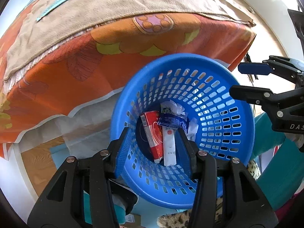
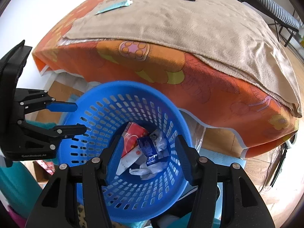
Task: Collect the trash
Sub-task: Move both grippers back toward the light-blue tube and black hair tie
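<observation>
Tabletop (image 1: 133, 5) edge overhung blue basket (image 1: 237, 125) holding wrappers (image 1: 172, 122); left gripper (image 1: 153, 138) and right gripper (image 2: 149, 148) hovered over rim, fingers open, empty.

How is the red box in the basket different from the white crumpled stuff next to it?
The red cardboard box is flat-sided and printed; the crumpled white plastic wrapper is scrunched and plain. The box leans against the wall of the blue plastic basket; the wrapper lies loose. Both are trash inside the basket.

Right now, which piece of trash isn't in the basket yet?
The teal wrapper on the tan cloth; the other pieces lie inside the blue basket.
</observation>
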Tool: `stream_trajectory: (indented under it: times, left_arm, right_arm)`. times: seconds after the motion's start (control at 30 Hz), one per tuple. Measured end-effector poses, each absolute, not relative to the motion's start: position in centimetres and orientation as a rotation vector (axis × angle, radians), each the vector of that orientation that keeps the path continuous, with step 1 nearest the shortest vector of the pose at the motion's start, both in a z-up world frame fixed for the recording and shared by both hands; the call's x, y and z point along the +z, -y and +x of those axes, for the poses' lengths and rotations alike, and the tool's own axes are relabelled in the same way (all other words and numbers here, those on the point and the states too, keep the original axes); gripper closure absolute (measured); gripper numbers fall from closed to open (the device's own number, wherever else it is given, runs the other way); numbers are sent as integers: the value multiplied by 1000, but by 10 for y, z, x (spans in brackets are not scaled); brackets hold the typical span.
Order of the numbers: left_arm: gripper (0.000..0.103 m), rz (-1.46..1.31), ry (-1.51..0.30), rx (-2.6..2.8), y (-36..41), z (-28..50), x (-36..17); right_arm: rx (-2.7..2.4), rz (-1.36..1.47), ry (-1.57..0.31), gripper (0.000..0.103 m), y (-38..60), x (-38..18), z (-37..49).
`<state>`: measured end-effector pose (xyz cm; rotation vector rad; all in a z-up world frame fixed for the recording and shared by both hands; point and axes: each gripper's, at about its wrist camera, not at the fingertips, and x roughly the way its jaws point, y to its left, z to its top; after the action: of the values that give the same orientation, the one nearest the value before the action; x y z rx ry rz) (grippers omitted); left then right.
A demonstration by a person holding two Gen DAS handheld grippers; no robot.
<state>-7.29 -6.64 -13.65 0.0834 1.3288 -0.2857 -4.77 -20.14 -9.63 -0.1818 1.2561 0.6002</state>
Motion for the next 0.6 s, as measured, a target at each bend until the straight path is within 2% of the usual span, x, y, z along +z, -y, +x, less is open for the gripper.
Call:
stream_trajectory:
  times: [0.07,0.6]
  left_arm:
    - [45,81,-1322,-282,64,-70,-133]
    - [45,76,-1216,-259,41,-23,-75]
  right_arm:
    - [593,-182,-1249,48,202,-94,-46]
    - [491,-148,-1164,47,213,-59,-10]
